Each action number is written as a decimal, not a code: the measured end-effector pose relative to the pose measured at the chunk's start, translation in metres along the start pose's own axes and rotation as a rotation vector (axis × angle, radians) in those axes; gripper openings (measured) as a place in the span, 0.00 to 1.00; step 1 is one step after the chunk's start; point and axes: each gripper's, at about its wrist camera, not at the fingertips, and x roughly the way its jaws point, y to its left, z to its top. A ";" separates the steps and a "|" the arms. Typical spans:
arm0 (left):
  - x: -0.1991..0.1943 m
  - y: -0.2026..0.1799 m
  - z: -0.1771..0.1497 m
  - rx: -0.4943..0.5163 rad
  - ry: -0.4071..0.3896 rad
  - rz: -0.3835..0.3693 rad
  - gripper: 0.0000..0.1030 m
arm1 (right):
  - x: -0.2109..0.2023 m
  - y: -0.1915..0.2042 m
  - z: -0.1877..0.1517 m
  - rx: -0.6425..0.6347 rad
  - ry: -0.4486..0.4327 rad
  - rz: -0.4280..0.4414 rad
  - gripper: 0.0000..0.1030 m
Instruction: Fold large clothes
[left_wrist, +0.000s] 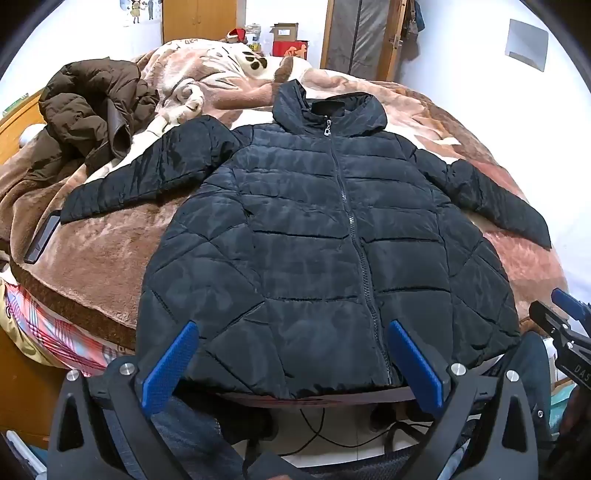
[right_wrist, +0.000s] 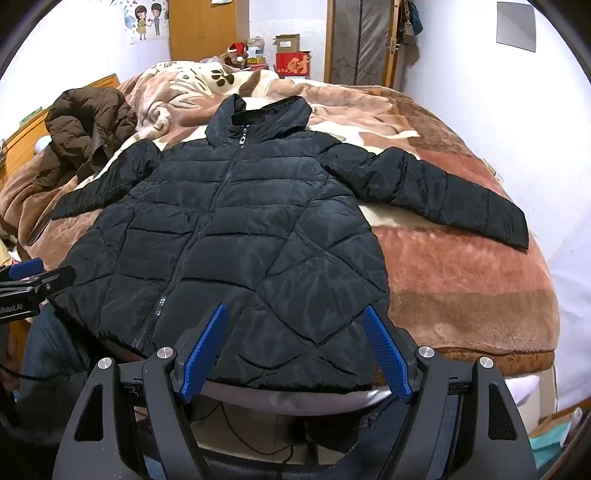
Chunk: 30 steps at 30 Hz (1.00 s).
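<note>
A black quilted puffer jacket (left_wrist: 314, 236) lies flat and zipped on the bed, front up, hood at the far end, both sleeves spread out; it also shows in the right wrist view (right_wrist: 236, 236). My left gripper (left_wrist: 293, 332) is open and empty, held just above the jacket's hem near the zipper. My right gripper (right_wrist: 295, 317) is open and empty over the hem's right part. The right gripper shows at the right edge of the left wrist view (left_wrist: 561, 314). The left gripper shows at the left edge of the right wrist view (right_wrist: 33, 277).
A brown fleece blanket (right_wrist: 461, 280) covers the bed. A crumpled brown jacket (left_wrist: 88, 114) lies at the far left. A dark phone (left_wrist: 42, 240) lies near the left sleeve cuff. Boxes (right_wrist: 291, 59) and a wardrobe stand behind the bed. Cables run on the floor below the bed edge.
</note>
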 end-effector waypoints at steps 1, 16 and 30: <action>0.000 0.000 0.000 0.000 0.000 0.001 1.00 | 0.000 0.000 0.000 -0.001 -0.001 -0.002 0.74; 0.000 0.001 -0.002 0.005 0.007 0.004 1.00 | 0.001 0.002 0.001 -0.004 0.002 -0.005 0.74; 0.006 0.003 -0.004 0.004 0.018 0.014 1.00 | 0.003 0.005 0.000 -0.007 0.005 -0.005 0.74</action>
